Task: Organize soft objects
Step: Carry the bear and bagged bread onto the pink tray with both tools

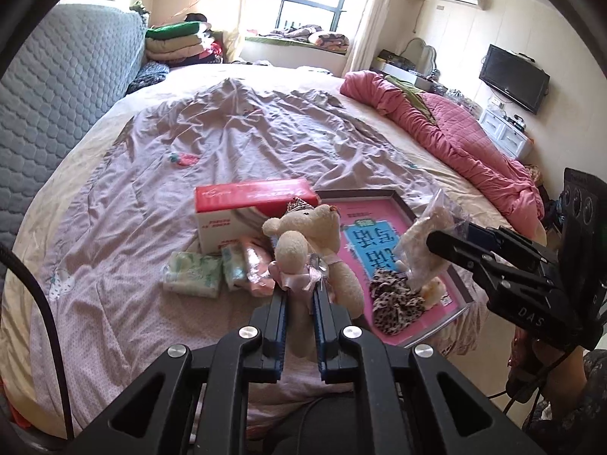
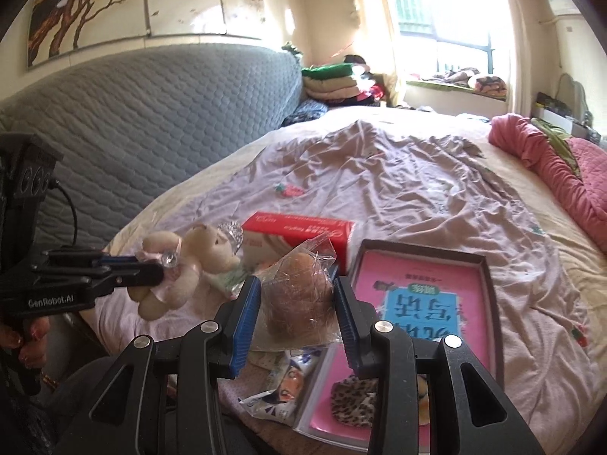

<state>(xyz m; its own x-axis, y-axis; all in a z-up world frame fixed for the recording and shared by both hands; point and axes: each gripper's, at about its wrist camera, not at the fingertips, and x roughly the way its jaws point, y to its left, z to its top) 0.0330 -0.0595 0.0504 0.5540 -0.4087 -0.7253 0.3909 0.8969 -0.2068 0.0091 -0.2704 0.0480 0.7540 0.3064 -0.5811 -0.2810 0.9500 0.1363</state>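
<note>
My left gripper is shut on a cream teddy bear with a pink bow and a tiara, held above the bed; it also shows in the right wrist view. My right gripper is shut on a clear plastic bag with a fluffy brown thing inside; in the left wrist view the bag hangs over the pink tray. A leopard-print scrunchie and a small yellow fluffy item lie in the tray.
A red and white box stands on the bedsheet behind several small tissue packs. A pink quilt lies bunched at the right. A grey quilted headboard is at the left.
</note>
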